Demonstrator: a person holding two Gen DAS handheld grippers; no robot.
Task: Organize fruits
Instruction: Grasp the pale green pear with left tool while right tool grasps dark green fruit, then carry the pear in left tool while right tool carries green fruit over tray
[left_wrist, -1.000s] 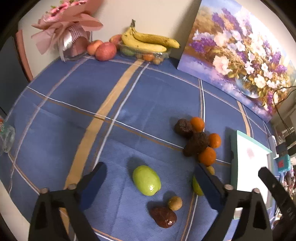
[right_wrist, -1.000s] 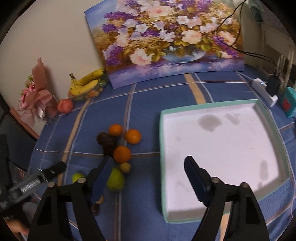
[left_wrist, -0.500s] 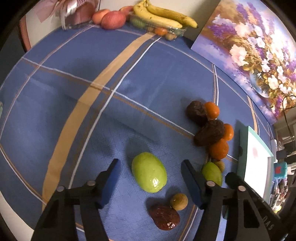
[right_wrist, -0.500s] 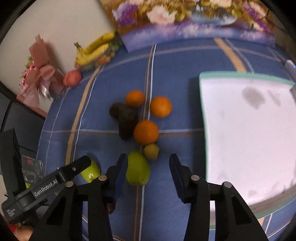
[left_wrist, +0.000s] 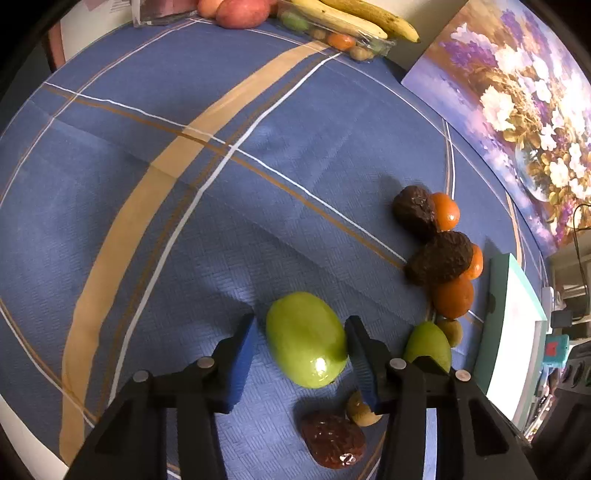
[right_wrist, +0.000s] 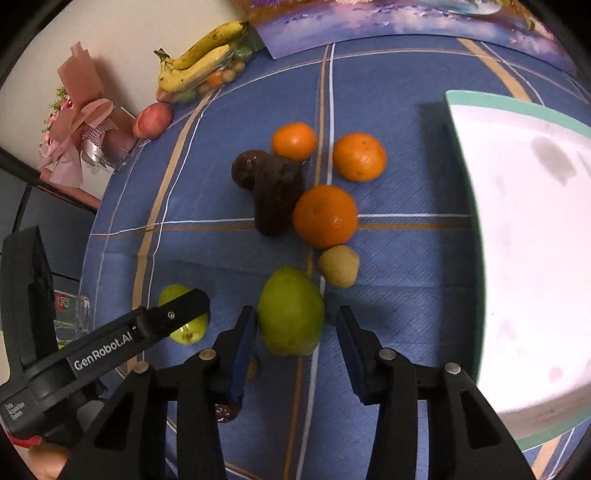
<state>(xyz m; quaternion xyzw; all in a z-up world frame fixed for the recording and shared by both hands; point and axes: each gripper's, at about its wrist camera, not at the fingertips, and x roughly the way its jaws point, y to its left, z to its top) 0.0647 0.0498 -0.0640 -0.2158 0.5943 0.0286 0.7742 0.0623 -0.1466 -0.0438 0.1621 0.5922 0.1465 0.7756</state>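
1. Left gripper: points steeply down at the blue cloth. Its jaws have just been closing, with the left green fruit between them.
2. Its right pad touches the fruit. A thin strip of cloth shows between the left pad and the fruit, so it is not clamped yet.
3. The fruit lies on the cloth.
4. Below the fruit, nearer the camera: a wrinkled dark red date. A small tan fruit is just right of it, partly behind the right finger.
5. Right of the left gripper: the right green fruit, partly hidden by that finger in the left view.
6. Right gripper: also points down, and its jaws have just been closing around the right green fruit.
7. Its left pad is at the fruit's skin. The right pad stands off with a clear gap, so there is no grip.
8. Just beyond the right gripper's tips: a second tan fruit, then the fruit cluster.
9. The cluster is two dark brown fruits and three oranges, touching one another.
10. Far left, beyond the right gripper: a pink bouquet, a red apple and bananas by the wall.
11. Right of the right gripper: a white tray with a green rim, with no fruit showing in it.
12. A flower painting leans at the far right.
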